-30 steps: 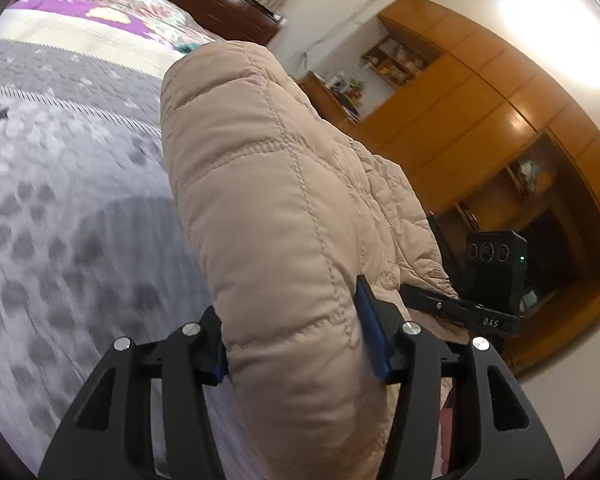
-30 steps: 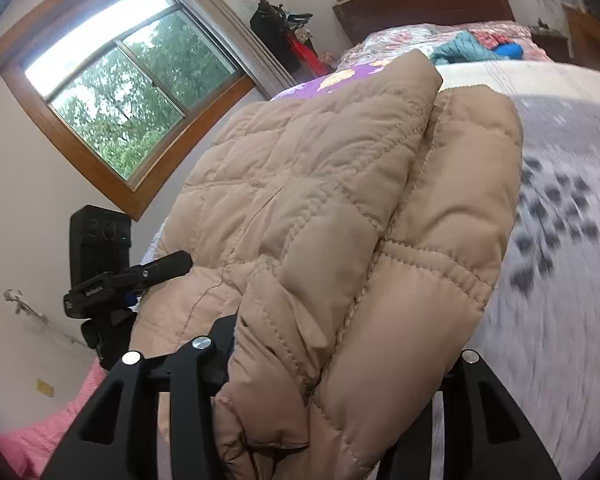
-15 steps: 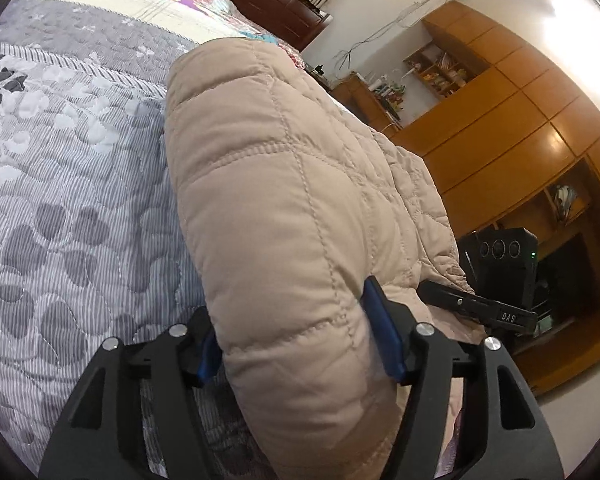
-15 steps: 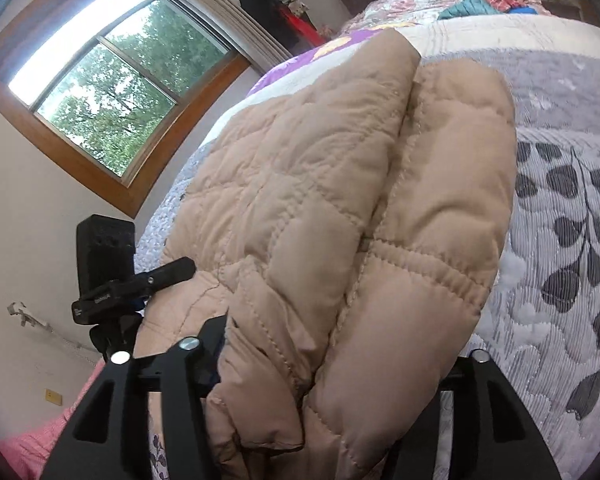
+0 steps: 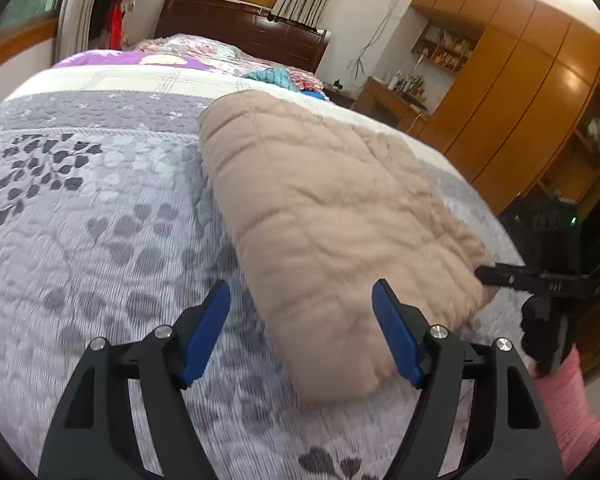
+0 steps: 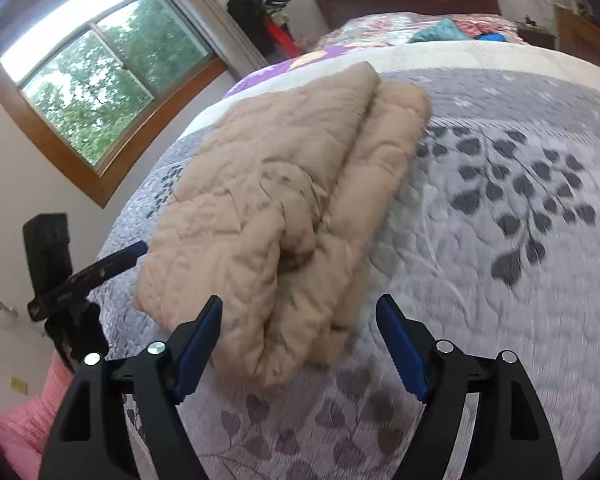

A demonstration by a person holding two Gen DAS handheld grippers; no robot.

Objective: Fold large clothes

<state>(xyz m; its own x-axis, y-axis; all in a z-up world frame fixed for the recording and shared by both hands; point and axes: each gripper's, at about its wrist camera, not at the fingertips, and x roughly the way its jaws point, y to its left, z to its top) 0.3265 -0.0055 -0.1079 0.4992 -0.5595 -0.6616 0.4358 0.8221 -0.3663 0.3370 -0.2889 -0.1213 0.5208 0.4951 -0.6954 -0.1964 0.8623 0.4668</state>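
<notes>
A beige quilted puffer jacket (image 5: 324,208) lies folded in a long bundle on the grey leaf-patterned bedspread (image 5: 80,216). It also shows in the right wrist view (image 6: 284,200), where its layered edges face me. My left gripper (image 5: 300,300) is open and empty, its blue pads (image 5: 206,332) apart, with the bundle's near end just ahead of the right pad. My right gripper (image 6: 300,316) is open and empty at the bundle's other near end. The right gripper shows at the far right of the left wrist view (image 5: 540,280), and the left gripper at the left of the right wrist view (image 6: 80,276).
The bed's dark headboard (image 5: 240,28) and loose coloured clothes (image 5: 276,78) are at the far end. Wooden wardrobes (image 5: 520,100) stand to the right of the bed, a window (image 6: 92,80) to the left. A pink sleeve (image 5: 564,400) shows at the lower right.
Both grippers were shut on the jacket and held it raised. They have opened and drawn back, and the jacket now lies on the bedspread.
</notes>
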